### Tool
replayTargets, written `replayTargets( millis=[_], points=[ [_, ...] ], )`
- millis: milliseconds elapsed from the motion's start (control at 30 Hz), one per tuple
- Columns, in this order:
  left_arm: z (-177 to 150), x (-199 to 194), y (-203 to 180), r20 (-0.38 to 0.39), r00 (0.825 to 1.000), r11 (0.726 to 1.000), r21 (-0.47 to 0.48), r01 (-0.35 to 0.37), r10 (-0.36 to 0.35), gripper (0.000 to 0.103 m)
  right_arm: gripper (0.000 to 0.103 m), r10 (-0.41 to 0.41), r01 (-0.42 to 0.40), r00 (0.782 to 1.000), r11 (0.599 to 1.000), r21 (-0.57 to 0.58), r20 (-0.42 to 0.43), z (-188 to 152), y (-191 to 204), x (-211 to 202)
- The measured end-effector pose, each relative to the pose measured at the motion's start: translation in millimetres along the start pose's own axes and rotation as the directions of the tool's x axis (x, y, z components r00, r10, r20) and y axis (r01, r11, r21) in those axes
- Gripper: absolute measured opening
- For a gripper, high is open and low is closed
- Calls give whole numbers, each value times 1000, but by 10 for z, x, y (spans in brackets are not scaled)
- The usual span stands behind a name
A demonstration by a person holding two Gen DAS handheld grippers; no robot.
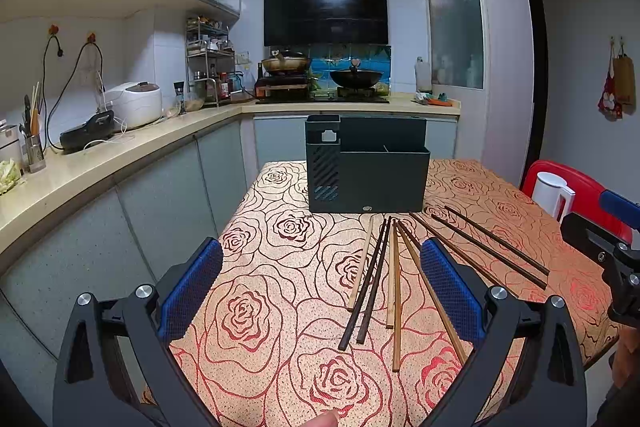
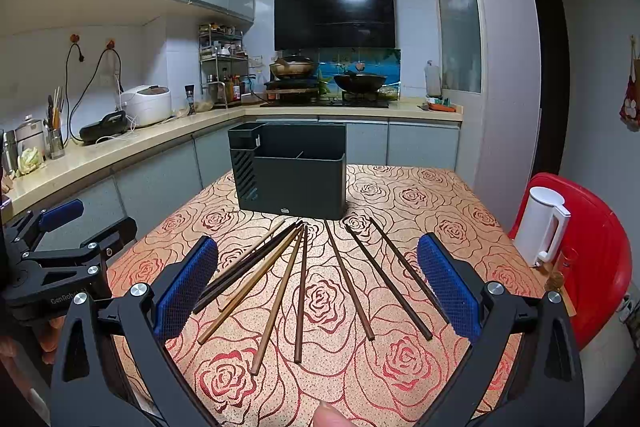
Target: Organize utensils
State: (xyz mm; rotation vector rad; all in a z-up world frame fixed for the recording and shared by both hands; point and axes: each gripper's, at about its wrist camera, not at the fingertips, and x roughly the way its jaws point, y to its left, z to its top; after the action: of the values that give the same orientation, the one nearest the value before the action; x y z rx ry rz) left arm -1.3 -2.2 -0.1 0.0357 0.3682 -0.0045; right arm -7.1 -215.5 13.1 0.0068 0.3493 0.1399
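Both hand-held grippers are hovering released over the near edge of the worktop (image 1: 280,307), the left hand-held gripper (image 1: 320,291) and the right hand-held gripper (image 2: 318,287) each spreading its blue pads (image 2: 188,287) wide and grasping nothing. Several wooden and dark chopsticks (image 2: 300,291) are lying fanned out on the rose-patterned cloth between the grippers and the dark utensil holder (image 2: 296,183), which is standing upright toward the far edge. Off the right edge, a white kettle (image 2: 540,223) is sitting on a red chair (image 2: 600,247).
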Motion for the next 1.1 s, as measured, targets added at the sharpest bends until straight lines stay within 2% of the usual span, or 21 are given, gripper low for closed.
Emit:
replayTargets(
  millis=[733, 1100],
  points=[
    [-73, 67, 5, -30, 999, 1000, 7, 13, -13, 96, 96, 10, -10, 1000, 1000, -7, -11, 4, 4, 14],
    [-54, 196, 184, -50, 999, 1000, 14, -13, 14, 96, 96, 14, -15, 999, 1000, -17, -32, -71, -3, 87]
  ],
)
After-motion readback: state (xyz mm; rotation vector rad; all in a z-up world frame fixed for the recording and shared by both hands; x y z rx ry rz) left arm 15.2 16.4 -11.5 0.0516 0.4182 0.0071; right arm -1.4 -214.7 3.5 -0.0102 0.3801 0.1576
